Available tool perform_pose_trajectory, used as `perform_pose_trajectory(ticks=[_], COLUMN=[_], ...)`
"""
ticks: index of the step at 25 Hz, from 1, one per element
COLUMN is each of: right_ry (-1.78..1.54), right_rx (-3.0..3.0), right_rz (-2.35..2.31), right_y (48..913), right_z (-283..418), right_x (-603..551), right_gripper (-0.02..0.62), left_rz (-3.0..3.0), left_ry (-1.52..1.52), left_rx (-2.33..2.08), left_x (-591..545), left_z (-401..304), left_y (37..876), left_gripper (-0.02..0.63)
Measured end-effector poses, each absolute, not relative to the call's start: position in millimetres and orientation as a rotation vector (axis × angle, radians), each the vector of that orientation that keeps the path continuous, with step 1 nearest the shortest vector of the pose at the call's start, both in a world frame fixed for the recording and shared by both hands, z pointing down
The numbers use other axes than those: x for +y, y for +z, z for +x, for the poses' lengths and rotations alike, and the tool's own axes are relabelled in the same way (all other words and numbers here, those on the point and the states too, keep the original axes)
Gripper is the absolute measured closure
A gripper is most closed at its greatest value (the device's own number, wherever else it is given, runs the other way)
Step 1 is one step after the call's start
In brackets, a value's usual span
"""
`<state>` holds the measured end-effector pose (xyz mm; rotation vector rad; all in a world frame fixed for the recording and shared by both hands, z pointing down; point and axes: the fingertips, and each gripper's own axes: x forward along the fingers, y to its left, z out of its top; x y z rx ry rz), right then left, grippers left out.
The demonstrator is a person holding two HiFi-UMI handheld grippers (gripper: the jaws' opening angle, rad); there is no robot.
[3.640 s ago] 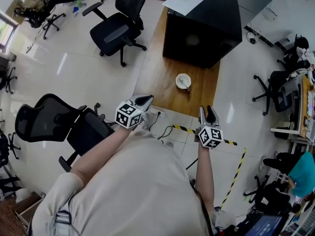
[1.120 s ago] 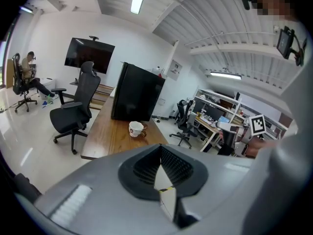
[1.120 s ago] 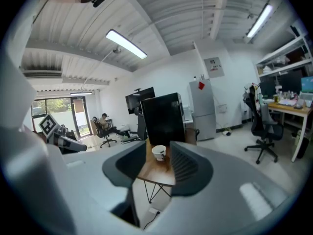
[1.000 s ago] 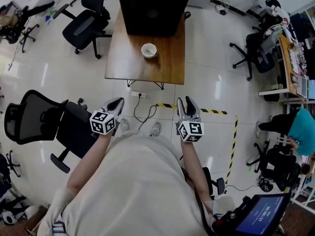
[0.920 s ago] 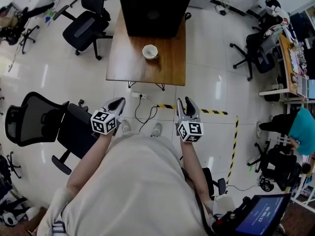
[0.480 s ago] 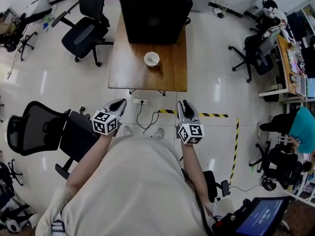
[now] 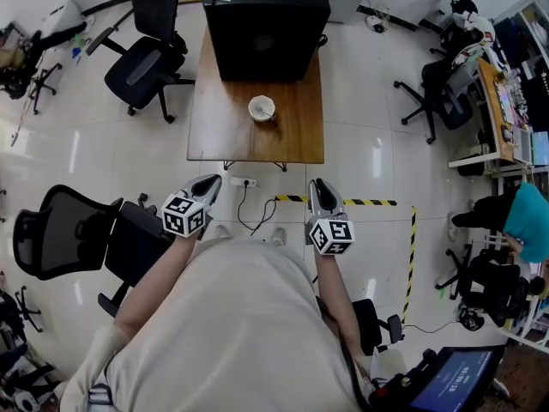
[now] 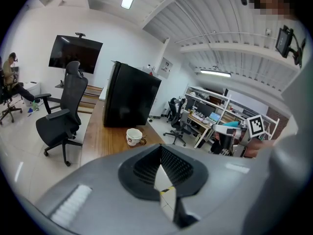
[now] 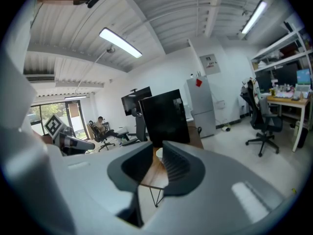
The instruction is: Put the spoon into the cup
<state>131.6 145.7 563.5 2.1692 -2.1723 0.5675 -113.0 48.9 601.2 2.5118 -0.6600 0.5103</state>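
Starting with the right gripper [image 7: 319,184], its jaws have just been closing and now stand drawn together with nothing between them; through the thin slit left in the right gripper view only the far table shows. The left gripper [image 7: 212,180] is likewise clenched at its tips and carries nothing. Both are held close in front of the person's body, side by side and pointing slightly down toward the far side, which reads as a resting carry, not a reach.

Just beyond them a strip of yellow-and-black floor tape [image 7: 369,202] crosses the tiles, and a power strip [image 7: 244,182] with its cable lies near the table's legs.

The wooden table [image 7: 214,136] is well apart from both grippers. The cup [image 7: 262,107] stands near its middle, just in front of a large black box [image 7: 266,15] at the far end. I cannot pick out the spoon; a small dark shape touches the cup's right side, too small to name. Office chairs [image 7: 141,63] stand to the left.
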Motion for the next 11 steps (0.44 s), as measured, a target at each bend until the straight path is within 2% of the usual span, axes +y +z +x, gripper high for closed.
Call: perform_pose_trajectory(ticks=[11], right_ry=[0.605], right_rx=[-2.133], right_rz=[2.188], right_y=[573], right_z=[147], right_x=[177], right_gripper=[0.541], left_rz=[2.51], left_ry=[0.524], left_rx=[-0.624], left_x=[79], left_z=[-95], left_y=[603], left_gripper=[0.603])
